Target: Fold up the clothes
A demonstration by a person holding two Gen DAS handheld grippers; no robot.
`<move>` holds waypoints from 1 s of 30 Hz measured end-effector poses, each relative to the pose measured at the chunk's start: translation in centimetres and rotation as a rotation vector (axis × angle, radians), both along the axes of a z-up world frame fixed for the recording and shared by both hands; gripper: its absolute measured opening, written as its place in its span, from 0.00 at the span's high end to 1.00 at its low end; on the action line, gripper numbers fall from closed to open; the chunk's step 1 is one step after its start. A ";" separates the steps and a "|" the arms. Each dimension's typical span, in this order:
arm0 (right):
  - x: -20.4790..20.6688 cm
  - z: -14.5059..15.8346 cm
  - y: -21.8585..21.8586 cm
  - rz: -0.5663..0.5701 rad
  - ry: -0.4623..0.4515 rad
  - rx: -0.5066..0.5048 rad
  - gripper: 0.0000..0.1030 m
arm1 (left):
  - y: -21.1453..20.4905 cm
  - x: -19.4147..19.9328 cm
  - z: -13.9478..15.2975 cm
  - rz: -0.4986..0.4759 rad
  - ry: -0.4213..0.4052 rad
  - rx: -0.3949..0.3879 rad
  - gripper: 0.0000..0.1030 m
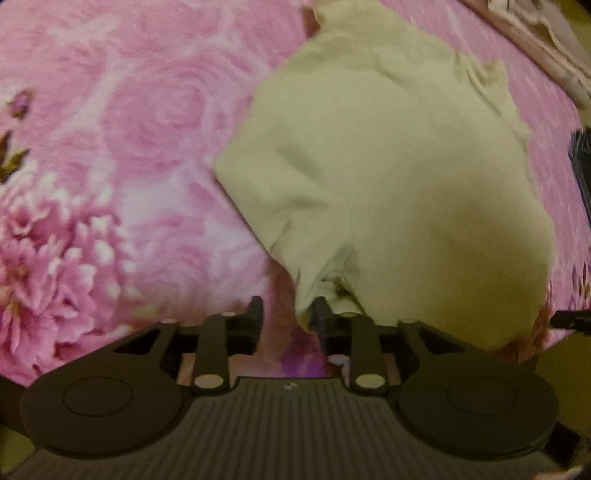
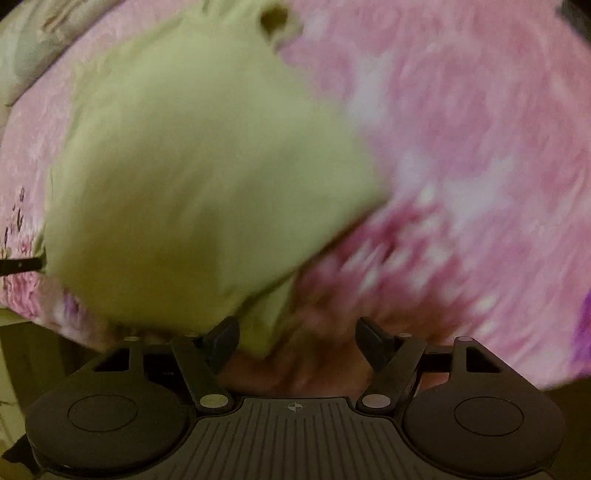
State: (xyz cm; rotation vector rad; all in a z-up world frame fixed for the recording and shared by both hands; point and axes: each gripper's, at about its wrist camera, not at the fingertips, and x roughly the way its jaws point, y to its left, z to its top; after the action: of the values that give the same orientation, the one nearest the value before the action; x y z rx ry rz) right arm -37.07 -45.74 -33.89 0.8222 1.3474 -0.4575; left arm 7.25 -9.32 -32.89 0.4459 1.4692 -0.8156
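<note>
Across the near edge of the bed (image 1: 122,122), on a pink bedspread printed with big roses: a pale yellow-green garment (image 1: 388,177), spread mostly flat, body wide toward the near edge, narrowing toward the far side. Short sleeve sticking out on one flank in the left wrist view, seam creased where sleeve meets body. Small round opening at the garment's far end in the right wrist view (image 2: 275,18), likely the neck, though blurred. Same garment filling the left half of that view (image 2: 192,177), much smeared by blur.

Left gripper (image 1: 287,314) pointing steeply down at the bed's near edge, jaws spread partway, pink bedspread showing in the gap. Right-hand finger (image 1: 320,312) touching or overlapping the sleeve's lower corner; cannot tell whether cloth hangs in front or merely beside. No pinch visible.

Right gripper (image 2: 297,338) also aimed steeply down, jaws spread wide. Loose corner of garment hanging just beside the left-hand finger (image 2: 223,338), reaching into the gap but not pressed from both sides. Blurred pinkish-brown surface below the gap.

Far corner of the bed, beyond the garment: a heap of pale bedding (image 1: 546,33), cream and dull pink, detail too soft to read. Dark tip of the other gripper poking in at each view's edge.
</note>
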 end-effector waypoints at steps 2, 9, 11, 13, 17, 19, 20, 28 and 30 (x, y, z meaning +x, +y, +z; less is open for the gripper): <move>0.5 1.0 -3.3 0.016 -0.037 -0.073 0.30 | 0.1 0.8 0.8 0.047 -0.044 -0.044 0.58; 11.8 2.9 -13.0 0.204 -0.319 -0.265 0.29 | -2.4 5.6 0.6 0.211 -0.145 -0.177 0.46; 16.0 2.6 -13.8 0.255 -0.388 -0.286 0.29 | -3.1 7.2 -0.7 0.255 -0.147 -0.183 0.46; 19.6 1.8 -13.6 0.296 -0.437 -0.296 0.29 | -4.2 8.3 -1.9 0.291 -0.147 -0.191 0.46; 25.6 -1.4 -13.3 0.398 -0.468 -0.253 0.29 | -5.6 9.1 -4.1 0.304 -0.119 -0.225 0.47; 27.9 -3.7 -12.9 0.430 -0.443 -0.227 0.29 | -6.4 9.2 -5.3 0.309 -0.090 -0.226 0.53; 28.8 -5.0 -12.8 0.436 -0.420 -0.214 0.29 | -6.7 9.1 -5.7 0.304 -0.095 -0.222 0.60; 27.7 -5.3 -11.6 0.475 -0.473 -0.111 0.97 | -9.5 8.7 -1.9 0.193 -0.167 -0.310 1.00; 25.8 -1.7 -13.0 0.414 -0.555 -0.141 0.97 | -11.0 9.3 1.1 0.147 -0.210 -0.387 1.00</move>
State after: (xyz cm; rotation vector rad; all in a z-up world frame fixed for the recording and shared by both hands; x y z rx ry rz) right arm -11.29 -58.70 -35.63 0.4823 0.9177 0.0106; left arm 16.52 -20.30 -31.75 0.1247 1.1034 -0.8822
